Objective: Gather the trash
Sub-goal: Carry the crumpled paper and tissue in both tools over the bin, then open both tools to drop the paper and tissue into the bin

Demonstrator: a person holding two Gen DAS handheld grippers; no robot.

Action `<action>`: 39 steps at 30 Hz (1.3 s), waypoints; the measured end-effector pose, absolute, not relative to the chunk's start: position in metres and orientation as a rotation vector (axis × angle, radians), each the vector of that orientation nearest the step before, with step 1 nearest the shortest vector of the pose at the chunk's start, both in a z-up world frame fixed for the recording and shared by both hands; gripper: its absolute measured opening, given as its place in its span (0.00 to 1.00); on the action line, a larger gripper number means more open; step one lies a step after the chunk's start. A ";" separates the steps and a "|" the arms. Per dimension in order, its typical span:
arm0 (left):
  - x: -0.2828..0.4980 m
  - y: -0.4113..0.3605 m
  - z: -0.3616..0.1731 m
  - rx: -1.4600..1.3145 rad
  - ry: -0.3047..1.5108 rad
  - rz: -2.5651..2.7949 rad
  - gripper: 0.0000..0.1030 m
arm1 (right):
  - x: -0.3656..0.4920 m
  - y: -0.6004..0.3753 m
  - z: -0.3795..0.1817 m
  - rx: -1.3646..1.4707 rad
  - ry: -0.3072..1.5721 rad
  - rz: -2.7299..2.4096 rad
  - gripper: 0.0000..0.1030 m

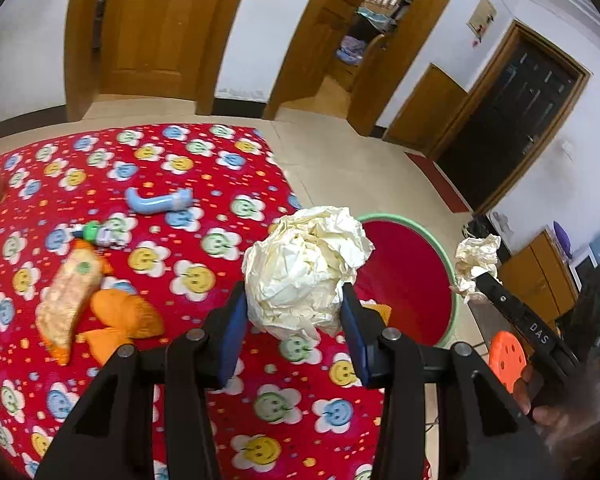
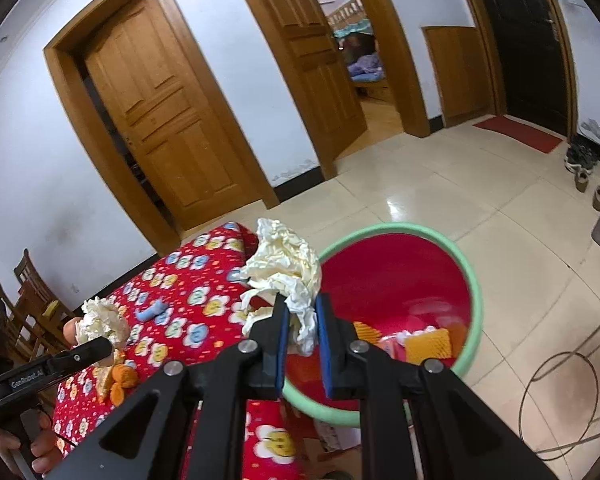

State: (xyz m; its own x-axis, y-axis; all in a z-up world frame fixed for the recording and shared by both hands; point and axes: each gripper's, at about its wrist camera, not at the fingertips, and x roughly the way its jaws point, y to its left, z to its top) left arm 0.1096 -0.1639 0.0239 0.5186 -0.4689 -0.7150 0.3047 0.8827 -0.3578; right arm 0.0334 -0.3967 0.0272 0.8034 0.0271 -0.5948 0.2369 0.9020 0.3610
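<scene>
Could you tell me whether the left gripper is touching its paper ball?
Touching: the left wrist view shows the left gripper with both jaws pressed against the paper ball.

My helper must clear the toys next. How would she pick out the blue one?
Look at the red smiley-flower tablecloth. Toward its far side lies the blue toy, beyond the orange wrappers. It alone is pale blue and curved.

Right gripper (image 2: pixel 302 322) clamps crumpled paper (image 2: pixel 288 272) beside red bin (image 2: pixel 470 276).
</scene>
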 end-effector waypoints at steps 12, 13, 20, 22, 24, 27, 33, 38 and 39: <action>0.114 -0.224 0.010 -0.135 0.967 -0.554 0.44 | 0.030 -0.438 -0.001 0.486 0.673 -0.202 0.15; 0.114 -0.229 0.008 -0.129 0.973 -0.558 0.44 | 0.031 -0.440 -0.004 0.488 0.676 -0.206 0.16; 0.113 -0.254 -0.002 -0.095 0.996 -0.583 0.44 | 0.032 -0.456 -0.022 0.531 0.710 -0.204 0.24; 0.113 -0.264 -0.003 -0.080 0.999 -0.593 0.44 | 0.030 -0.460 -0.025 0.546 0.711 -0.201 0.32; 0.114 -0.273 -0.005 -0.068 0.999 -0.602 0.44 | 0.027 -0.464 -0.026 0.552 0.708 -0.197 0.38; 0.116 -0.287 -0.009 -0.053 1.004 -0.618 0.44 | 0.024 -0.467 -0.026 0.555 0.702 -0.206 0.39; 0.115 -0.306 -0.014 -0.025 1.012 -0.638 0.58 | 0.014 -0.474 -0.024 0.567 0.688 -0.221 0.40; 0.113 -0.303 -0.012 -0.024 1.009 -0.622 0.67 | 0.010 -0.474 -0.022 0.569 0.681 -0.224 0.41; 0.113 -0.301 -0.012 -0.025 1.008 -0.616 0.67 | 0.009 -0.474 -0.022 0.568 0.680 -0.224 0.41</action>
